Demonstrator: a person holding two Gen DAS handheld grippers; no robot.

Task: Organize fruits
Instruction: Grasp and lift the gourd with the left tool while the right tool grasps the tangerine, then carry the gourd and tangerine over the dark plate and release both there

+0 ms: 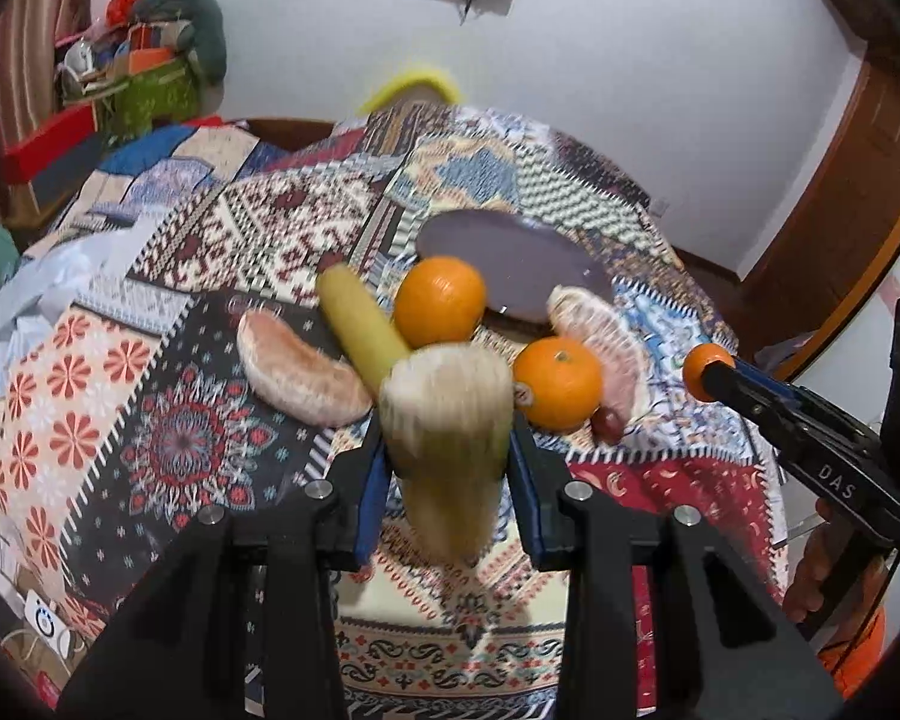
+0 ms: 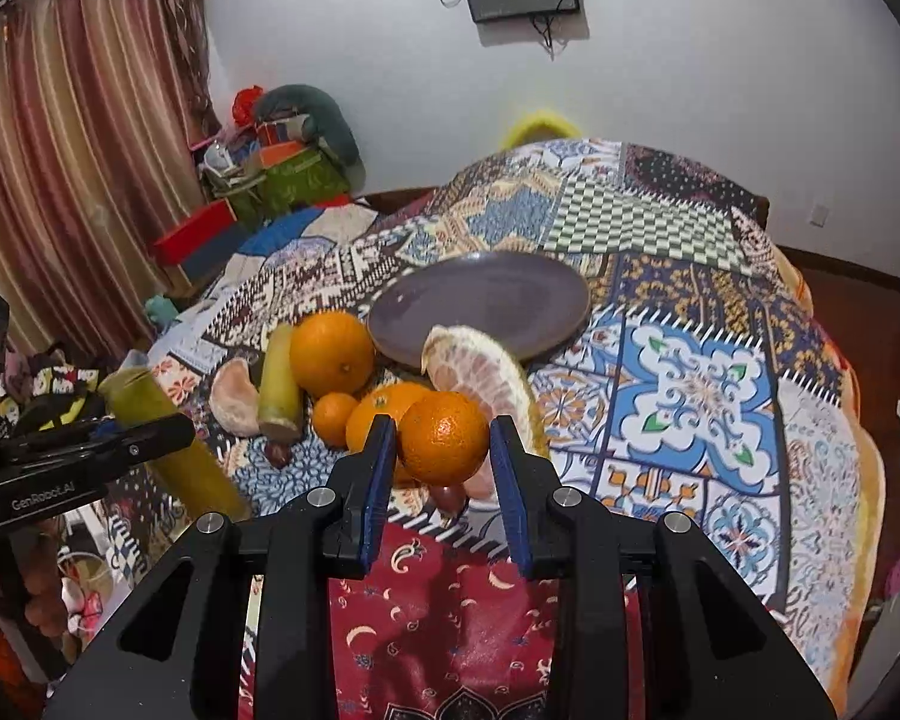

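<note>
Left wrist view: left gripper clenched on a sugarcane piece, raised above the quilt; plate bare.

Right wrist view: right gripper grasping a small orange; remaining fruit lies beside the plate. Organizing looks barely begun.

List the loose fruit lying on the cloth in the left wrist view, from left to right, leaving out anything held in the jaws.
Peeled pomelo segment → yellow-green cane piece → large orange → smaller orange. The second pomelo segment and the dark red fruit overlap that last orange, so their order is unclear.
</note>
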